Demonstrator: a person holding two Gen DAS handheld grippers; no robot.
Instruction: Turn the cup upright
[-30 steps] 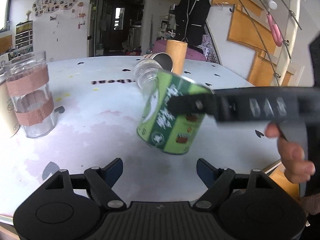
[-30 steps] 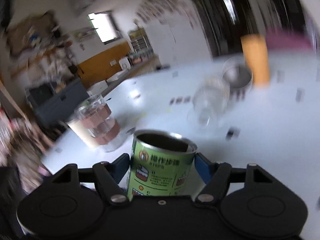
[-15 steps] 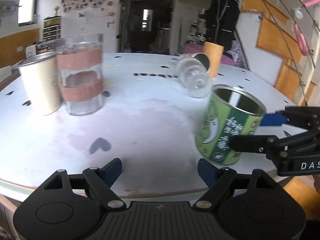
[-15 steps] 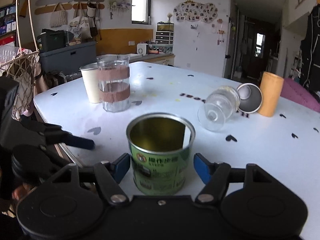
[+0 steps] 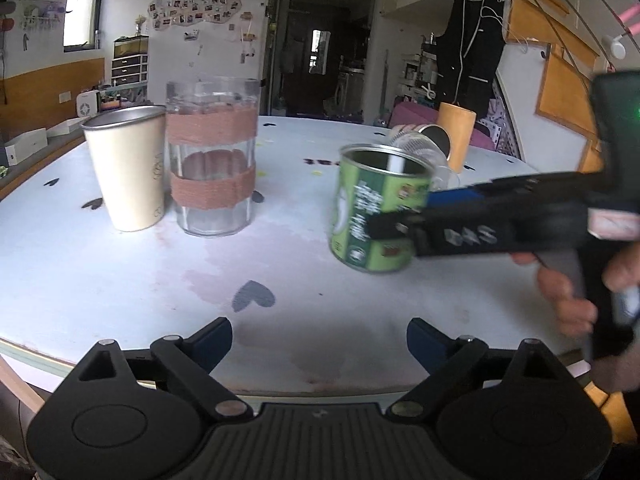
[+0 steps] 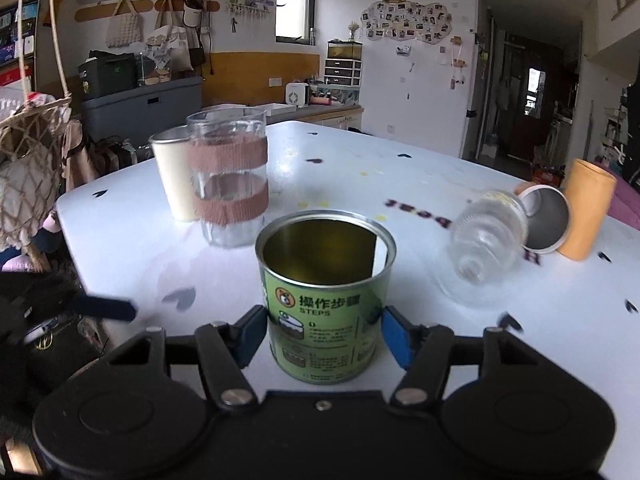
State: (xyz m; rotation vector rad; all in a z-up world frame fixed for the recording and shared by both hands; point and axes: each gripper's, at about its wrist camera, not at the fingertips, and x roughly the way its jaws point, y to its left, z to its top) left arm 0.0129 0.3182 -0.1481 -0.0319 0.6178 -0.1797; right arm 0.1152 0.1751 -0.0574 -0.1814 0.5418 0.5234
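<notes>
A green tin cup (image 6: 325,304) stands upright with its open mouth up, on the white table (image 6: 400,168). My right gripper (image 6: 324,334) is shut on it, blue pads pressed to both sides. In the left wrist view the green cup (image 5: 374,210) sits right of centre with the right gripper (image 5: 400,216) clamped across it. My left gripper (image 5: 320,340) is open and empty over the near table edge.
A cream metal cup (image 5: 126,168) and a glass with pink bands (image 5: 212,156) stand upright at the left. A clear glass (image 6: 488,236) and a steel cup (image 6: 544,222) lie on their sides at the right, beside an upright orange cup (image 6: 586,210).
The right gripper turned the green cup from tilted to upright and brought it down to the table. The left gripper drew back toward the near edge.
</notes>
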